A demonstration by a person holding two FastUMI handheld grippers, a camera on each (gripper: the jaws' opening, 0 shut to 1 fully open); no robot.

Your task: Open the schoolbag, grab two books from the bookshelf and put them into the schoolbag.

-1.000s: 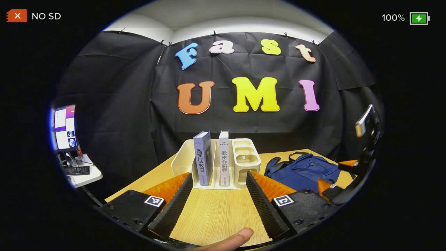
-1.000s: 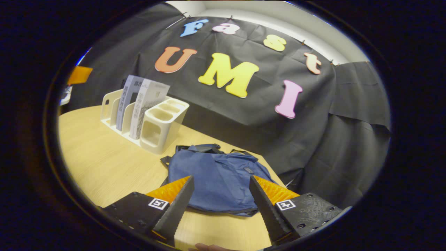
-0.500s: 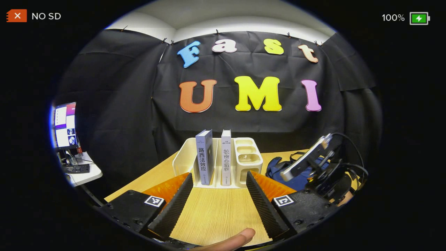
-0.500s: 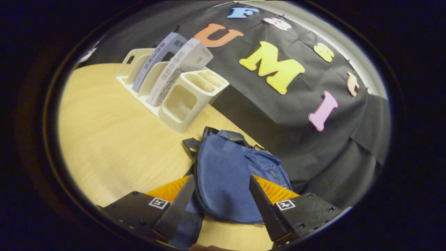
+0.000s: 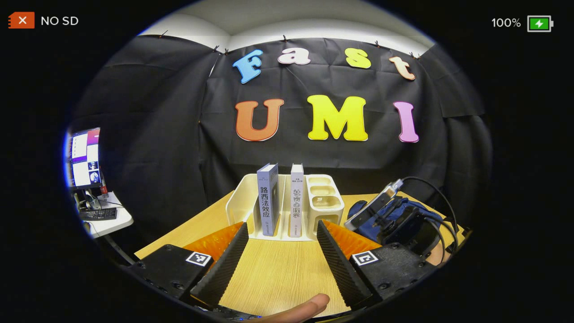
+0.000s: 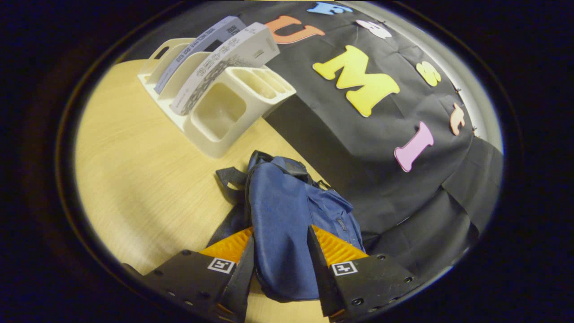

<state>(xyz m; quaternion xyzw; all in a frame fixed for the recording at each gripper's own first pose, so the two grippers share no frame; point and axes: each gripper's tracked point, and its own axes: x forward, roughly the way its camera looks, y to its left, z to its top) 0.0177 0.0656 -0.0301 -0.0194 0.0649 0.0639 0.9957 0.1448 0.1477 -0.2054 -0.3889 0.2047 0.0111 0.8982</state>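
Left of the schoolbag (image 6: pixel 287 224), the left hand-held gripper (image 5: pixel 280 260) hangs over the tabletop (image 5: pixel 278 273), fingers wide apart and empty, facing the bookshelf (image 5: pixel 287 206) where two books (image 5: pixel 267 199) stand upright. The right hand-held gripper (image 6: pixel 280 264) is much the nearer to the schoolbag: its fingers straddle the near end, partly closed, though I cannot tell whether both press the cloth. The bag's long axis runs away from that gripper, toward the bookshelf.
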